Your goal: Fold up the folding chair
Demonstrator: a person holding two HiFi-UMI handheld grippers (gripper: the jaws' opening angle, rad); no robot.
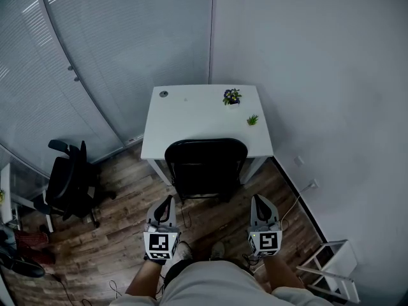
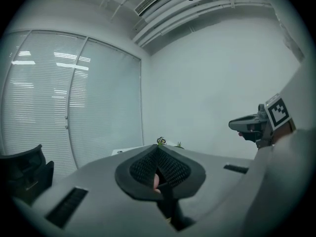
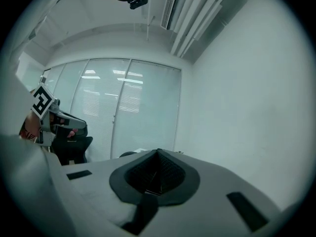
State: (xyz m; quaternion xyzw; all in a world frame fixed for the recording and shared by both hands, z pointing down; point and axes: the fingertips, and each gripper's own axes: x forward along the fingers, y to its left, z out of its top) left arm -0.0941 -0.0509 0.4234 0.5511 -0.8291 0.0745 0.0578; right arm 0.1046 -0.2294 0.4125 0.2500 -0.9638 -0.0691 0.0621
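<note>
One folding chair (image 1: 205, 167), whole in head view

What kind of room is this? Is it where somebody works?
Probably a small office. There is a white desk with a black folding chair pushed up to it, a black office chair off to the side, and a glass wall with blinds.

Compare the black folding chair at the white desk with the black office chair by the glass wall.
The black folding chair stands tucked against the white desk; the black office chair sits apart at the left. The folding chair shows a plain rounded back; the office chair has armrests and a splayed base. Both stand empty.
</note>
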